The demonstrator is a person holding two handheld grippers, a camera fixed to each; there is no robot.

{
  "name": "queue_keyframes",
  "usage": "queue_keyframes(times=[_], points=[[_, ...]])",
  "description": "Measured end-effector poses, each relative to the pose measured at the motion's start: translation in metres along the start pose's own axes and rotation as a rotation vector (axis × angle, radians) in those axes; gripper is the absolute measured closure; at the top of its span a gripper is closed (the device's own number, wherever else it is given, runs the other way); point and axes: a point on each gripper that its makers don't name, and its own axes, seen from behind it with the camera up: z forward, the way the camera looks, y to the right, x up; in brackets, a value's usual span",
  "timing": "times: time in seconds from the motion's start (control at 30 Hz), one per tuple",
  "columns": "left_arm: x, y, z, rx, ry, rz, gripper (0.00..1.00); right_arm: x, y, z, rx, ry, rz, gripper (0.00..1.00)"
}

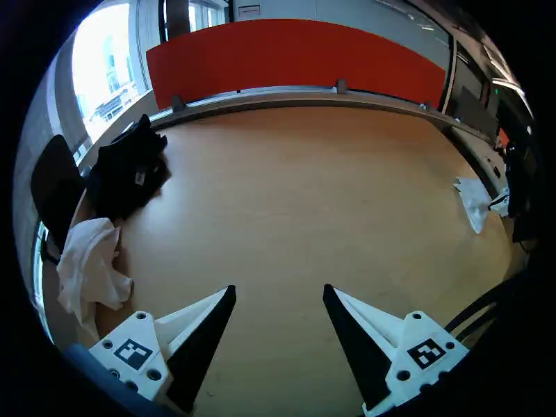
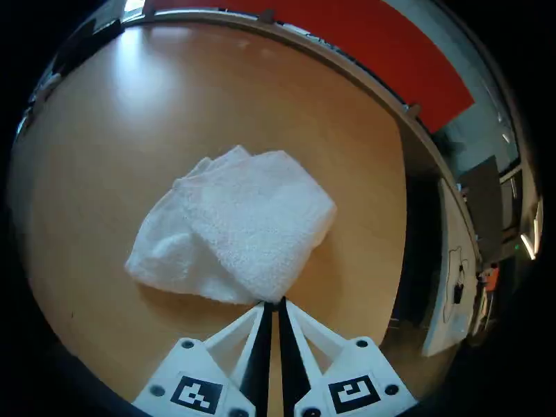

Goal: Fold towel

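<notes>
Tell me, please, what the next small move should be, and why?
Probably bring the left gripper across to the towel, at its free edge. It hangs open over the table, while the right gripper is shut at the towel's near corner, seemingly pinching it. The towel lies loosely doubled over, so a second grip would help spread it.

One light-brown wooden tabletop (image 1: 292,208); one long red partition panel (image 1: 292,59); two white two-finger tools, the left tool (image 1: 279,306) and the right tool (image 2: 273,309); one white terry towel (image 2: 250,222); one crumpled white cloth (image 1: 90,267); one black fabric heap (image 1: 125,174); one dark chair (image 1: 52,187).
</notes>
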Motion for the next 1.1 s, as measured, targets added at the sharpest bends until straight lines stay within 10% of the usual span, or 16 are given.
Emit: queue_keyframes(times=[0.67, 0.93, 1.1], points=[[-0.002, -0.001, -0.002, 0.007, -0.006, 0.0, 0.07, -0.014, -0.012, 0.014, -0.016, -0.044, 0.049, 0.86], [0.0, 0.003, -0.001, 0.0, -0.002, 0.0, 0.07, -0.021, -0.011, 0.01, -0.026, -0.037, 0.083, 0.62], [0.003, 0.005, -0.001, -0.004, -0.001, 0.002, 0.07, -0.023, -0.013, 0.007, -0.025, -0.021, 0.106, 0.3]])
